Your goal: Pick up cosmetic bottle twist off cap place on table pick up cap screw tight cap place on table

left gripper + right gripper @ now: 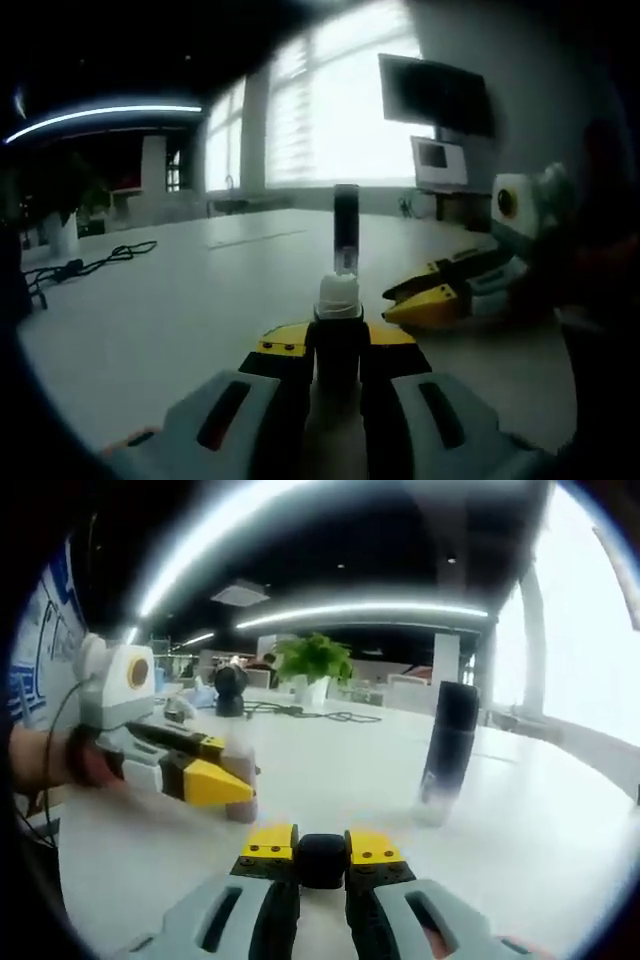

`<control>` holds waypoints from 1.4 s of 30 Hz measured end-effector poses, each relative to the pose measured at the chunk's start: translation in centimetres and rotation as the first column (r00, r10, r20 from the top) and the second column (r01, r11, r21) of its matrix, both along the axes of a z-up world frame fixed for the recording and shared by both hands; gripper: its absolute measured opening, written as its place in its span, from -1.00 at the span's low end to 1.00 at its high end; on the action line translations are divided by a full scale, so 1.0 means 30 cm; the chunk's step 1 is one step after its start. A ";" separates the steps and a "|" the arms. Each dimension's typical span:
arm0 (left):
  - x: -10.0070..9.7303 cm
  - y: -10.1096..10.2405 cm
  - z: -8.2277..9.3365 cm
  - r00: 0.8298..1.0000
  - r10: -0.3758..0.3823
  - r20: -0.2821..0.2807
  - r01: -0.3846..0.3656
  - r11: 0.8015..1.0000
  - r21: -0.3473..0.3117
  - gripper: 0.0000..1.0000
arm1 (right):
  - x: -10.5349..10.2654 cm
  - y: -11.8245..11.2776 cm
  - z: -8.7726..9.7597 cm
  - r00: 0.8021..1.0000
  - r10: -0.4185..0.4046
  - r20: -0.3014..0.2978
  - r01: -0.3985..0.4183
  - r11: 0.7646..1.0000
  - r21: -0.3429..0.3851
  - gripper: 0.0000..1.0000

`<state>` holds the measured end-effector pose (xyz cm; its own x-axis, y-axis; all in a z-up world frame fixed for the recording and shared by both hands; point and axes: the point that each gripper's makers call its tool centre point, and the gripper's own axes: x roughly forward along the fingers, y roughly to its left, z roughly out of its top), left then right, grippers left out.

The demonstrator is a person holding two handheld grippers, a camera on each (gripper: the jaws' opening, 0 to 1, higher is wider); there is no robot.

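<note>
My left gripper [338,345] is shut on the cosmetic bottle [338,300], which stands upright between the jaws: dark body, bare white neck, no cap on it. The right gripper [322,852] is shut on a small black cap [322,862], held low over the white table [330,770]. A tall black cylinder with a clear base [447,750] stands by itself on the table, straight beyond the bottle [346,222] in the left gripper view. The two grippers face each other a short way apart: the right gripper [405,303] comes in from the right, the left gripper [222,782] from the left.
Black cables [90,265] lie at the table's far left. A potted plant [315,660] and a round black device [230,685] stand at the far end. A monitor [435,95] hangs near bright windows. A person's hand [50,755] holds the left gripper.
</note>
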<state>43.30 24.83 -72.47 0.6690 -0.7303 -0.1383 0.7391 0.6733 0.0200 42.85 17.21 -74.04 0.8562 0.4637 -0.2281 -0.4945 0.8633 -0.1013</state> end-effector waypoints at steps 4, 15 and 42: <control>-0.001 -0.001 -0.016 1.000 -0.006 0.002 0.006 0.999 0.033 -0.83 | 0.000 0.000 -0.002 1.000 0.000 -0.004 0.000 1.000 0.002 -0.77; 0.001 0.001 -0.032 1.000 -0.008 -0.008 0.008 0.998 0.062 -0.83 | -0.006 0.005 -0.019 1.000 0.007 -0.014 -0.008 1.000 -0.019 -0.71; -0.004 0.014 -0.008 0.999 -0.035 -0.021 0.035 0.999 0.033 -0.57 | -0.014 0.007 0.003 1.000 0.020 -0.008 -0.020 1.000 0.023 -0.60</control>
<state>43.18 25.26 -72.71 0.6398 -0.7480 -0.1763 0.7627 0.6462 0.0262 42.42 17.43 -73.94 0.8448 0.4861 -0.2236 -0.5125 0.8552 -0.0773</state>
